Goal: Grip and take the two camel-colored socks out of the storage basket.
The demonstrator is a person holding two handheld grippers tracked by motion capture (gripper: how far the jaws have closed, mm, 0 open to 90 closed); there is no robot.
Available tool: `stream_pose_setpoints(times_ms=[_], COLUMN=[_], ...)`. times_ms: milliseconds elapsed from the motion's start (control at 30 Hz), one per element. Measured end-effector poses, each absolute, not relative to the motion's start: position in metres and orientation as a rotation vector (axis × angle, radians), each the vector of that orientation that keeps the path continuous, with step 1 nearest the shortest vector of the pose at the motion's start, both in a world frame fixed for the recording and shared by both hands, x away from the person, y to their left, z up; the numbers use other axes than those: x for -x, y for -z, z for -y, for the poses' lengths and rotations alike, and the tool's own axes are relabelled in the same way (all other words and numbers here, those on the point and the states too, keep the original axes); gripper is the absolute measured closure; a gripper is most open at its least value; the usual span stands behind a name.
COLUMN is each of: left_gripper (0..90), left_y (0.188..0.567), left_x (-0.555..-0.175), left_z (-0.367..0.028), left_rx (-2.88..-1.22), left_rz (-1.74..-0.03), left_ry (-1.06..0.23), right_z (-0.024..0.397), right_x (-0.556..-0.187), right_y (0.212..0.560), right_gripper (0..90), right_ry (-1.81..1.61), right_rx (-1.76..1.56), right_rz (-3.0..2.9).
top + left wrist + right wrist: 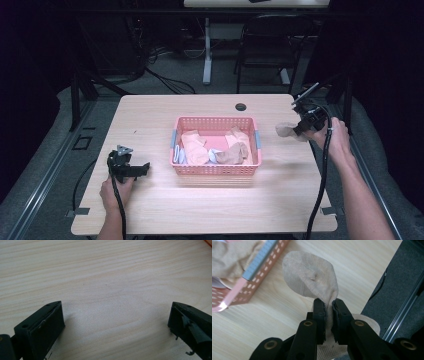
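**Right claw pinched a beige sock beside the basket; left claw wide over bare desk**

Right claw (328,308) was closed tight on a beige sock (312,277); fabric was squeezed between the two jaws, the rounded end fanned out beyond the jaw tips, and more cloth hung back under the claw body; in the high view the right claw (299,129) sat near the desk's far right edge, with the sock (286,130) sticking out from its tips toward the basket, apart from it; whether the sock touched the desk could not be told.

Pink basket (216,170) stood mid-desk, off beyond the right claw's tips; its rim and a grey-blue handle strip (259,260) showed past the sock in the right gripper view; inside lay more socks: peach ones (194,146), a tan one (233,155), and something pale white-blue (181,156) at the end nearer the left claw.

Left claw (145,168) rested low by the near left part of the desk (280,200), held in the left hand (116,192); jaws spread wide, nothing between them, bare wood grain (112,290) ahead; its tips pointed toward the basket, well apart from it.

Right hand (339,142) gripped the right claw; a black cable (322,180) trailed back along the forearm.
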State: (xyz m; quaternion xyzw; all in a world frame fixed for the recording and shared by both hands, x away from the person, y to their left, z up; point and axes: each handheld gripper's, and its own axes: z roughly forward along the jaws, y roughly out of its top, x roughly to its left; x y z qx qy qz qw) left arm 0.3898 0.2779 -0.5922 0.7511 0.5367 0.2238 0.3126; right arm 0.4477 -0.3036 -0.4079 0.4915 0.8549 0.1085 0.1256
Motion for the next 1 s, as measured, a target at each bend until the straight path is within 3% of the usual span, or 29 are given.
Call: stream_pose_setpoints(times_ms=[400, 533, 567, 600, 633, 667, 1000], left_gripper=[0.0, 0.0, 0.0, 0.0, 0.0, 0.0, 0.0], left_y=[0.592, 0.592, 0.592, 0.592, 0.592, 0.592, 0.592], left_x=[-0.390, -0.390, -0.390, -0.390, -0.390, -0.390, -0.390], left_z=[-0.278, -0.278, -0.278, -0.278, -0.278, -0.278, -0.278], left_rx=[-1.981, -1.981, -1.981, -1.981, -1.981, -1.981, -1.981], left_rz=[-1.416, -1.416, -1.416, -1.416, -1.416, -1.416, -1.417], left_ry=[-0.590, -0.590, -0.590, -0.590, -0.590, -0.590, -0.590], right_z=[0.310, 0.311, 0.311, 0.311, 0.311, 0.311, 0.305], right_x=[-0.453, -0.455, -0.454, -0.455, -0.455, -0.455, -0.445], right_y=[0.474, 0.483, 0.484, 0.489, 0.489, 0.491, 0.466], right_gripper=[80.3, 77.5, 75.1, 58.3, 58.3, 48.3, 27.8], right_ry=[-0.319, -0.329, -0.333, -0.311, -0.311, -0.308, -0.427], right_rx=[-1.560, -1.599, -1.599, -1.613, -1.613, -1.628, -1.557], right_rz=[-2.501, -2.526, -2.510, -2.506, -2.506, -2.491, -2.473])
